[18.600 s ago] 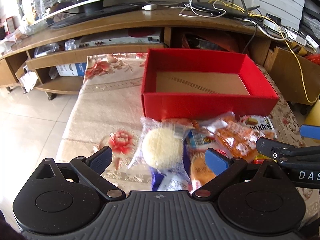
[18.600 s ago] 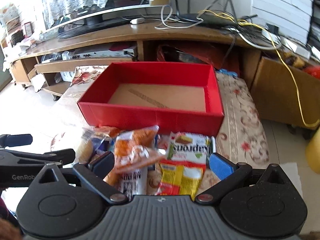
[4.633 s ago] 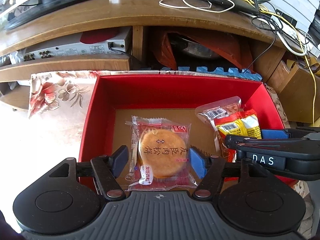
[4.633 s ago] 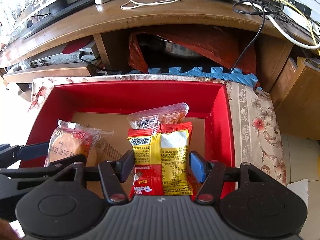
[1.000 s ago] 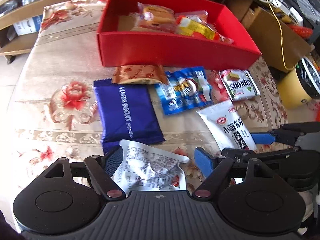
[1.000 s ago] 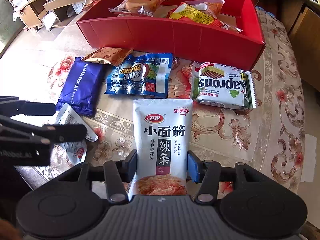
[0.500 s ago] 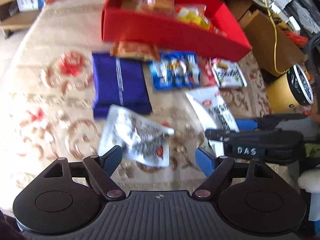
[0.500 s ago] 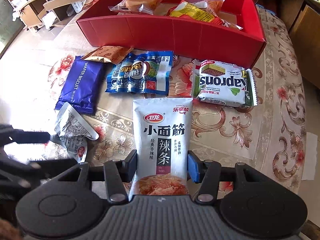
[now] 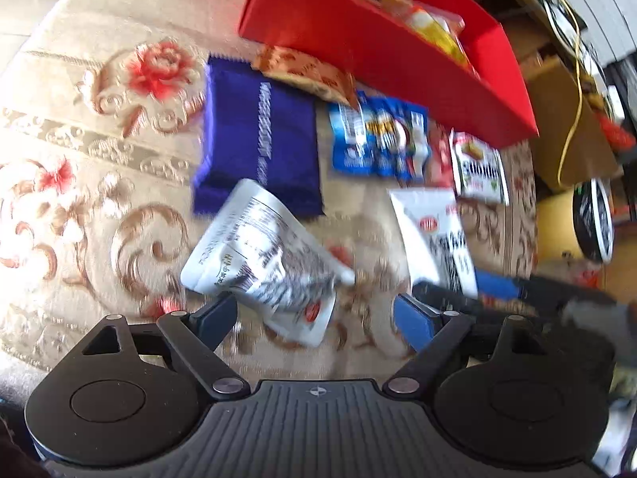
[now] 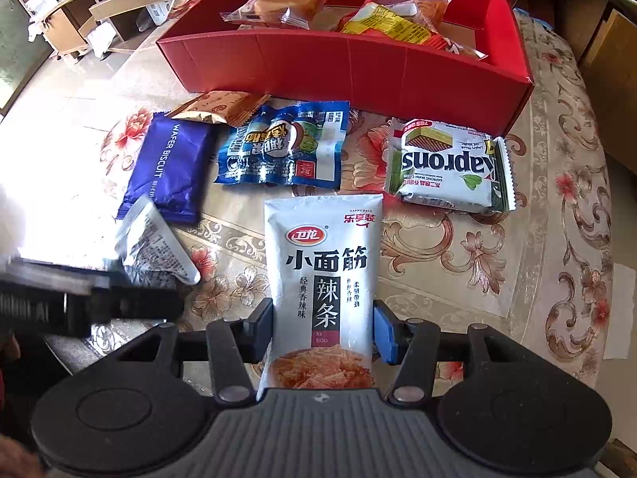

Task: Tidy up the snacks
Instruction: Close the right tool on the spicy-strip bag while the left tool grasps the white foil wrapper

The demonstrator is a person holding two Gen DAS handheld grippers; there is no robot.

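Note:
My right gripper [image 10: 322, 328] is shut on a tall white spicy-strip pouch [image 10: 322, 263], its pads against the pouch's two sides. My left gripper [image 9: 316, 316] is open, just behind a crumpled silver packet [image 9: 266, 259] that lies on the floral cloth. The red box [image 10: 358, 67] stands at the far side and holds a round cake pack [image 10: 278, 2] and yellow-red packs [image 10: 394, 26]. On the cloth lie a blue wafer biscuit pack [image 10: 169, 167], a brown packet [image 10: 217, 109], a light-blue pack [image 10: 284, 147] and a Kaprons wafer pack [image 10: 448, 167].
The floral tablecloth [image 10: 557, 239] covers the table; its right edge drops to the floor. A wooden TV stand with shelves [image 10: 99, 12] stands at the back left. A cardboard box [image 9: 569, 119] and a round yellow container [image 9: 589, 215] are to the right.
My left gripper has swung and moved in closer to the silver packet, with motion blur. My right gripper stays shut on the white pouch, hardly moved.

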